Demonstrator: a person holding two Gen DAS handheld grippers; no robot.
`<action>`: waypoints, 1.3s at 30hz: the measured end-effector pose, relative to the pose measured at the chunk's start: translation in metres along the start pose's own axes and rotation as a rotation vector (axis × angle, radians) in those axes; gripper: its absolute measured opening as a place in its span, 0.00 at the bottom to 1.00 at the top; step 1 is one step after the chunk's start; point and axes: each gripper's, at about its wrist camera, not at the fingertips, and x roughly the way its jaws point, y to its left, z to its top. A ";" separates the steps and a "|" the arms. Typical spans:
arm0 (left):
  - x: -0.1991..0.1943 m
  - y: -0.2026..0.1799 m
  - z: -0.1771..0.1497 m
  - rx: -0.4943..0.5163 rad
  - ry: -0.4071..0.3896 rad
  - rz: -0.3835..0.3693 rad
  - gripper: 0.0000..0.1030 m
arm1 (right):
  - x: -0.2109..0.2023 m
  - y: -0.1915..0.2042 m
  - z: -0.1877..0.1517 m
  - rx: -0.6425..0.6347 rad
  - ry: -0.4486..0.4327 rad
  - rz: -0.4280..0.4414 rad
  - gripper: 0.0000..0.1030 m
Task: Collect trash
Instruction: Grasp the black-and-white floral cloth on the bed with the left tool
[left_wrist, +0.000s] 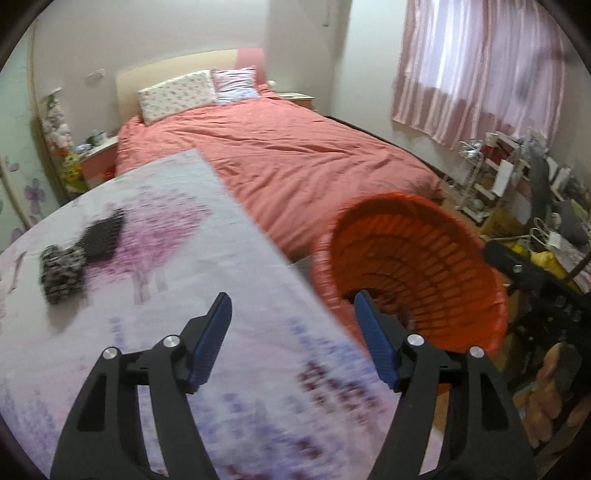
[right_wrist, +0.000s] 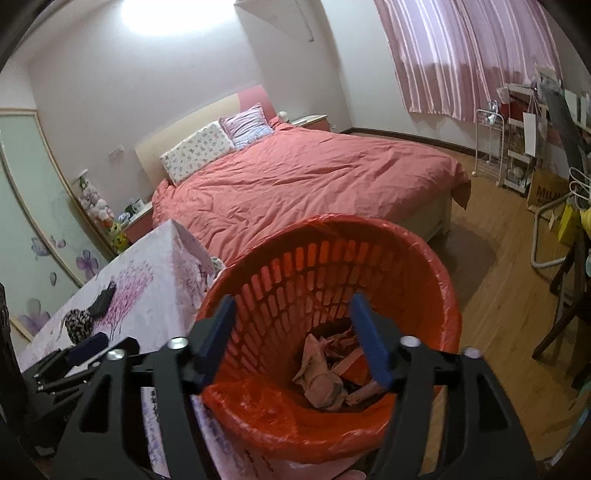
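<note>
The right gripper (right_wrist: 293, 325) hangs over the red basket (right_wrist: 424, 258), jaws released, crumpled trash (right_wrist: 321, 376) lying at its bottom. The left gripper (left_wrist: 293, 325), jaws also released and empty, hovers over the tabletop (left_wrist: 184, 206) edge beside the basket. Two dark patterned items (left_wrist: 81, 251), perhaps cloth, lie blurred near the tabletop's far left.

One basket (right_wrist: 424, 266), two pillows (right_wrist: 199, 151), perhaps two dark scraps (left_wrist: 62, 273).
</note>
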 end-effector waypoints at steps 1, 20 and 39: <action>-0.002 0.006 -0.001 -0.004 -0.002 0.016 0.69 | -0.001 0.002 0.000 -0.009 -0.001 -0.001 0.68; 0.006 0.213 0.004 -0.322 -0.008 0.385 0.82 | 0.003 0.078 -0.015 -0.199 0.055 0.054 0.70; 0.010 0.277 -0.020 -0.300 0.105 0.424 0.25 | 0.033 0.182 -0.033 -0.347 0.135 0.156 0.70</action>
